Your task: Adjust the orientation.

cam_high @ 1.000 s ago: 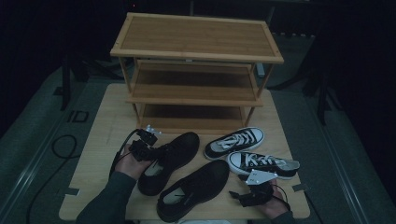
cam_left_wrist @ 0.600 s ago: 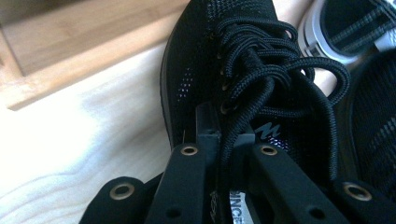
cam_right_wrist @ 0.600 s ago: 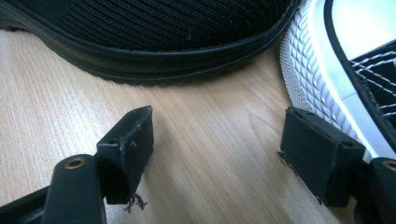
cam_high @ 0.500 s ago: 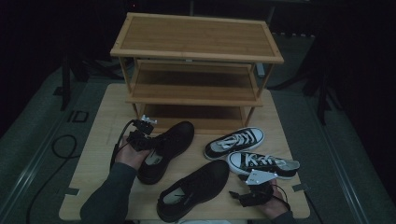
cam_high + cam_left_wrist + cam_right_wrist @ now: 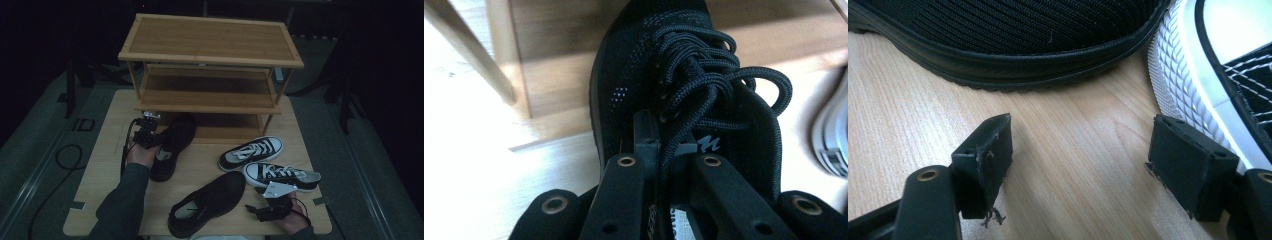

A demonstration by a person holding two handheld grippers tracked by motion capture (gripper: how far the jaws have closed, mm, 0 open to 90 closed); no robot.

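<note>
A black lace-up shoe (image 5: 172, 145) lies at the left of the table with its toe under the bottom shelf of the bamboo shoe rack (image 5: 210, 50). My left gripper (image 5: 149, 137) is shut on the shoe's opening edge beside the laces. In the left gripper view, the jaws of that gripper (image 5: 666, 150) pinch the black shoe (image 5: 664, 85) just below its knotted laces. A second black shoe (image 5: 210, 202) lies near the front edge. My right gripper (image 5: 260, 212) rests open on the table between that shoe (image 5: 1013, 35) and a white-soled sneaker (image 5: 1208, 65).
Two black-and-white canvas sneakers (image 5: 250, 152) (image 5: 282, 175) lie side by side at the right of the wooden table (image 5: 105, 165). The rack's three shelves are bare. A rack leg (image 5: 469, 55) stands left of the held shoe. Cables trail off the table's left side.
My left gripper has carried the black shoe forward, so its toe now sits under the rack's bottom shelf. The right gripper has stayed in place, open.
</note>
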